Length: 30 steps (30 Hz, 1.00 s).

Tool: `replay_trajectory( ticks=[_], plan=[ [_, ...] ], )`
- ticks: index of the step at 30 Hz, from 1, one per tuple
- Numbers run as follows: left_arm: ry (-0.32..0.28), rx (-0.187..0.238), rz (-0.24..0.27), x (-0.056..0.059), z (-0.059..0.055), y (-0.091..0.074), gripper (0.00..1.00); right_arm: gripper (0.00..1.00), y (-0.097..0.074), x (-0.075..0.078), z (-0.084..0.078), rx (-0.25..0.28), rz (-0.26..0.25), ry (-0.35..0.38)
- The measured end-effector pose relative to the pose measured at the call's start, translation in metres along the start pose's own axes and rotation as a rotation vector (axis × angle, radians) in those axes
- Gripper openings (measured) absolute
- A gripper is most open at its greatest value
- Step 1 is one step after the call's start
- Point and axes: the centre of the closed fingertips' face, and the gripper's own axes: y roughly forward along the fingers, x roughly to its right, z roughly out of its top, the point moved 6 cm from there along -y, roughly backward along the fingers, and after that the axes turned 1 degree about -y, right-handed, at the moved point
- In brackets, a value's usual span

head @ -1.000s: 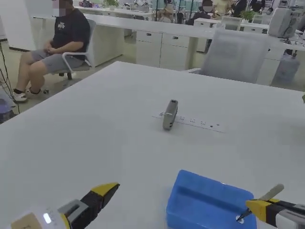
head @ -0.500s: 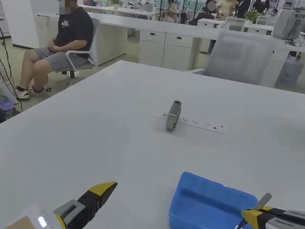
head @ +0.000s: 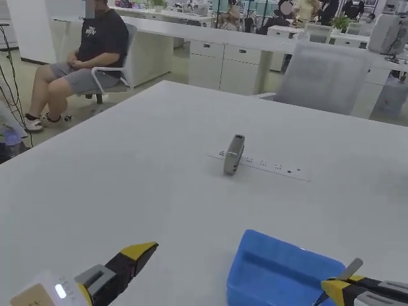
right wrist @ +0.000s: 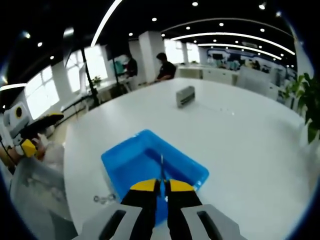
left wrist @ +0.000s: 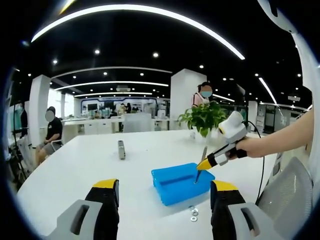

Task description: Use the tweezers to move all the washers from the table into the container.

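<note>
Washers (left wrist: pixel 193 214): small metal rings, a few in a cluster on the white table (head: pixel 159 166). They sit just outside the near wall of the blue rectangular plastic container (left wrist: pixel 180 192), ahead of the left gripper (left wrist: pixel 164 185) and closer to its right jaw. In the right gripper view, washers (right wrist: pixel 103 199) lie left of the jaws, just off the container's (right wrist: pixel 135 165) corner.

Left gripper: jaws spread wide, nothing between them, low over the table. Head view shows its yellow tip (head: pixel 140 250) left of the container (head: pixel 280 271), apart from it.

Right gripper (right wrist: pixel 162 186): jaws pinched narrow on thin metal tweezers (right wrist: pixel 161 167), which run straight out from the jaw tips over the container's interior. From the left gripper view, the right gripper (left wrist: pixel 202 164) hangs above the container's right end, tweezers (left wrist: pixel 201 162) angled down with the tip inside the walls. Can't tell if the tip touches the floor or carries a washer; too small.

Head view: right gripper (head: pixel 331 287) at the container's right edge, tweezers' back end (head: pixel 354 266) poking up behind the jaws.

Grey rectangular block (head: pixel 233 153) stands well beyond the container, far ahead of both grippers.
</note>
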Motion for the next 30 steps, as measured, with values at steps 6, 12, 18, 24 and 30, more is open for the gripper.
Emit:
replay_trajectory(
  ticks=[6,12,18,24,30],
  plan=[
    [-0.005,0.003,-0.001,0.000,0.000,-0.001,0.74,0.03,-0.015,-0.016,0.014,0.048,0.019,-0.017],
    [-0.005,0.002,0.002,-0.001,0.000,-0.001,0.73,0.03,-0.024,-0.040,0.025,0.086,0.067,-0.036],
    [-0.005,0.000,-0.001,-0.001,-0.001,-0.001,0.72,0.03,-0.020,-0.065,0.024,0.090,0.131,-0.043],
    [-0.002,-0.003,0.003,-0.002,-0.002,-0.002,0.71,0.03,-0.005,-0.085,0.009,0.046,0.187,-0.060],
    [0.001,-0.009,0.008,-0.002,-0.002,-0.003,0.69,0.03,0.008,-0.094,-0.009,-0.004,0.213,-0.070]
  ],
)
